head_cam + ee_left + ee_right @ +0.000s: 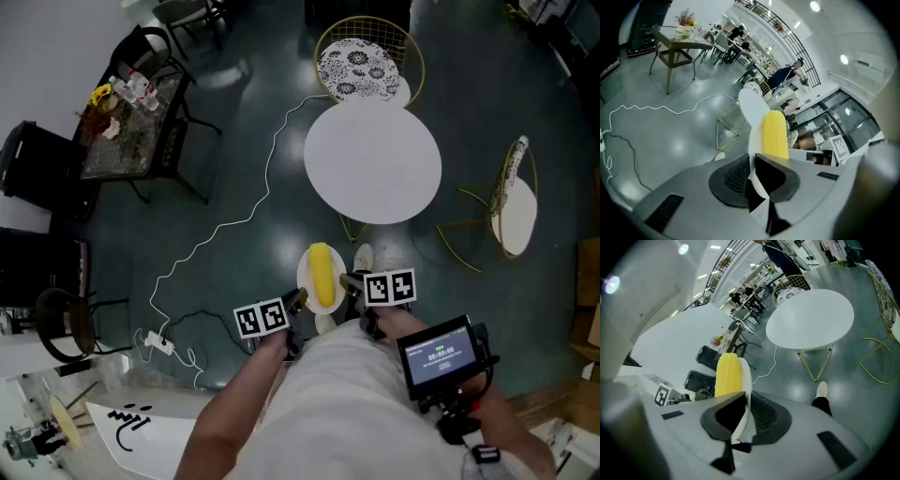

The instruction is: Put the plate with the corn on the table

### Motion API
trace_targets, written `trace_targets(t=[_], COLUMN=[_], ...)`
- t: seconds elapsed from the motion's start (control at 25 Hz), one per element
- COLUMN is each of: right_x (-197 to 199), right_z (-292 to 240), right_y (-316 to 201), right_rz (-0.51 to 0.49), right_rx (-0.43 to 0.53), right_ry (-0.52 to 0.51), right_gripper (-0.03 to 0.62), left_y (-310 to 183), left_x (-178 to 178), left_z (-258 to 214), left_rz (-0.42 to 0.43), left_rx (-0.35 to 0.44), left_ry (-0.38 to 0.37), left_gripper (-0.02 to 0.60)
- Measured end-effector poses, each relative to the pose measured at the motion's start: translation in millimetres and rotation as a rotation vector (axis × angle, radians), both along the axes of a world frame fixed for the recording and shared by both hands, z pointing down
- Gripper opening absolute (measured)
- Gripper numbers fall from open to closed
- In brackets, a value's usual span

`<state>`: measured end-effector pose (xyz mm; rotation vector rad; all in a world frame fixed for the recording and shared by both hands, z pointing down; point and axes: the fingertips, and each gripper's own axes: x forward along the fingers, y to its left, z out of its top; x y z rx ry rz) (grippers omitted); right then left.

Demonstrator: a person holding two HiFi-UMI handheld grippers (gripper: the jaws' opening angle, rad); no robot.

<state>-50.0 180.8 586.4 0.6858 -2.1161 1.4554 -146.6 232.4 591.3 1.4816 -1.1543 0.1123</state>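
Observation:
A small white plate carries a yellow corn cob and hangs in the air above the floor, short of the round white table. My left gripper is shut on the plate's left rim and my right gripper is shut on its right rim. In the left gripper view the plate stands edge-on between the jaws with the corn behind it. The right gripper view shows the plate, the corn and the table ahead.
A gold wire chair with a patterned cushion stands behind the table, another gold chair to its right. A white cable runs across the dark floor. A glass side table with flowers is at the far left. The person's shoe is below.

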Motion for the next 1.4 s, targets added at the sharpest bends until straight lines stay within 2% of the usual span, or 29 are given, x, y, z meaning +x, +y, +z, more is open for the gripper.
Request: trace_targets(t=[0.2,0.4,0.72,1.4], right_x=[-0.4,9.6,23.6,17.4], right_z=[-16.7,-22.3,-18.8,-22.1], right_y=[48.5,68.0,82.4,80.4], right_rz=[-0.005,0.022,0.085,0.14], right_rx=[0.019,0.026,-0.025,-0.028], right_ry=[-0.001,-0.01,-0.009,-0.035], right_gripper=[0.046,0.046,0.046,0.046], left_y=[51.2,69.8,81.4,73.0], left_x=[1.0,9.9,20.9,12.0], left_z=[-12.0,-19.1,-18.7,-29.0], left_rz=[-0.02,-0.004,0.032,0.087], left_rx=[0.0,0.015,-0.033,0.016], left_ry=[0.012,0.018,0.049,0.031], left_gripper=[0.043,0.043,0.04,0.038])
